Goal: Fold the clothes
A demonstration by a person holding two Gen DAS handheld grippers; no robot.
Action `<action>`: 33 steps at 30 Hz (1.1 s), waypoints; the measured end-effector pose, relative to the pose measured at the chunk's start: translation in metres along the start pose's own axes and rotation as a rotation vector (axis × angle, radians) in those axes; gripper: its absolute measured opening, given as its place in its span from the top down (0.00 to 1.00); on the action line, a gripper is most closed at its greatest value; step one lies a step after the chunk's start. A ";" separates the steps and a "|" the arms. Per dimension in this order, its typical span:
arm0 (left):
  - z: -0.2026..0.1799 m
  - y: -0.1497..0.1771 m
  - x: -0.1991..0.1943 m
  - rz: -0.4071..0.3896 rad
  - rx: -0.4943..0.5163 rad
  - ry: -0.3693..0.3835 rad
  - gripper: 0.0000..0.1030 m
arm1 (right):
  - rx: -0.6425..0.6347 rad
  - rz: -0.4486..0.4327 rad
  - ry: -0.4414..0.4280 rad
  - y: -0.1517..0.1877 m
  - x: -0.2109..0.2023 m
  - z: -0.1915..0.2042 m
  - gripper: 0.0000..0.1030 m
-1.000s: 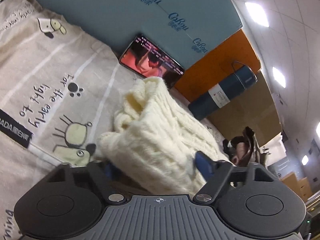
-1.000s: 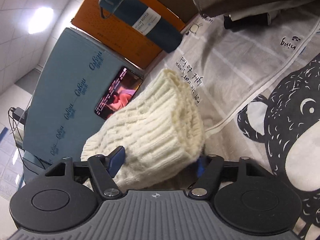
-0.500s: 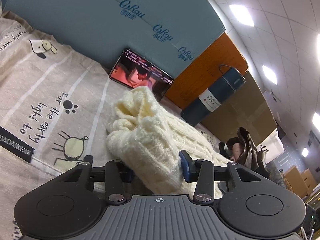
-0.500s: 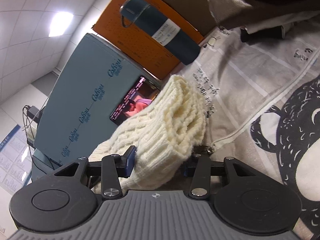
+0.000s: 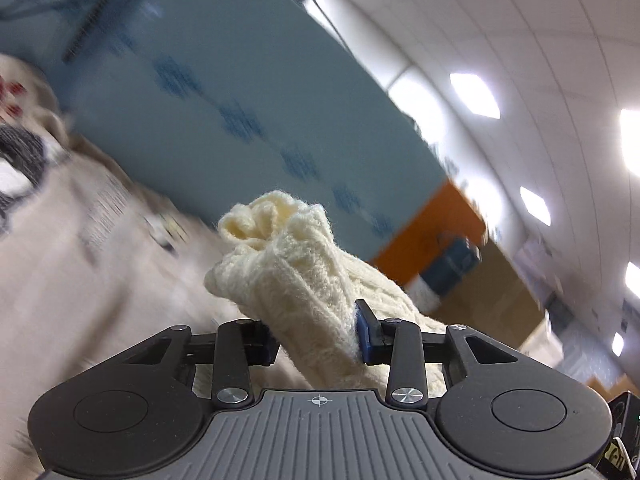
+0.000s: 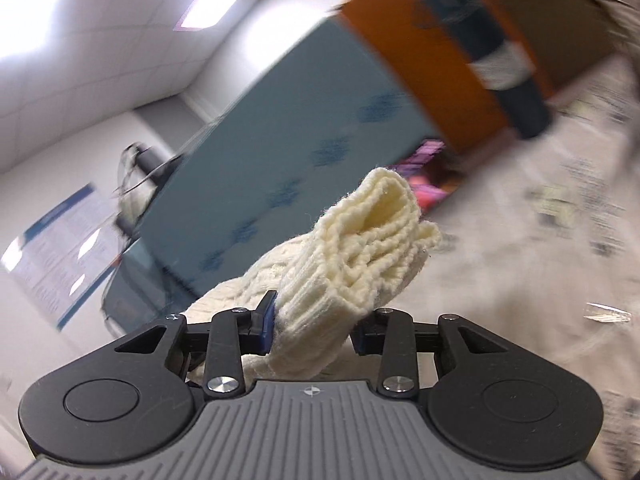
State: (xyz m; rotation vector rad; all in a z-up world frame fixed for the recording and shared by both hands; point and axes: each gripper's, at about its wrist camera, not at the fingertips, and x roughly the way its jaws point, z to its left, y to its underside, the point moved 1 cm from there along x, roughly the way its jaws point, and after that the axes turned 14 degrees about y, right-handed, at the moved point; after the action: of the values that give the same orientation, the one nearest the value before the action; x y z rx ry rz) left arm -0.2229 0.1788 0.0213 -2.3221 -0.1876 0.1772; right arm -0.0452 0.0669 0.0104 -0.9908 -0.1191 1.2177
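A cream cable-knit sweater (image 5: 296, 268) is bunched between the blue pads of my left gripper (image 5: 316, 338), which is shut on it and holds it above the printed bedsheet (image 5: 80, 264). My right gripper (image 6: 314, 330) is shut on another bunched, ribbed part of the same sweater (image 6: 360, 248), also lifted off the sheet (image 6: 540, 248). The rest of the sweater hangs below both grippers, out of sight.
A blue-grey foam board (image 5: 248, 92) stands behind the bed; it also shows in the right wrist view (image 6: 312, 136). An orange panel (image 6: 432, 48), a dark blue flask (image 6: 492, 52) and a lit phone screen (image 6: 432, 176) stand at the back. The background is motion-blurred.
Both grippers have closed tighter on the sweater and lifted it up off the sheet. Both views have tilted upward toward the ceiling and are blurred by motion.
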 end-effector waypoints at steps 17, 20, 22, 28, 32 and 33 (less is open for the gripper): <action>0.099 -0.096 -0.133 -0.413 0.202 -0.332 0.66 | -0.360 0.042 -0.257 0.071 0.159 0.211 0.69; 0.121 -0.100 -0.131 -0.374 0.187 -0.393 0.66 | -0.433 0.041 -0.245 0.091 0.183 0.218 0.69; 0.131 -0.101 -0.131 -0.342 0.148 -0.425 0.66 | -0.425 0.082 -0.222 0.099 0.198 0.214 0.69; 0.140 -0.095 -0.119 -0.260 0.127 -0.511 0.64 | -0.407 0.182 -0.154 0.110 0.218 0.200 0.68; 0.143 -0.091 -0.113 -0.229 0.135 -0.567 0.59 | -0.417 0.201 -0.137 0.113 0.220 0.199 0.68; 0.143 -0.091 -0.113 -0.227 0.136 -0.583 0.55 | -0.420 0.202 -0.133 0.113 0.220 0.199 0.68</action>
State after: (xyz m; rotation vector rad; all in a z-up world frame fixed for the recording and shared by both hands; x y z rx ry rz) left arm -0.3672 0.3205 -0.0027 -2.0393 -0.7018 0.7259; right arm -0.1529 0.3619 -0.0396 -1.3084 -0.3999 1.4794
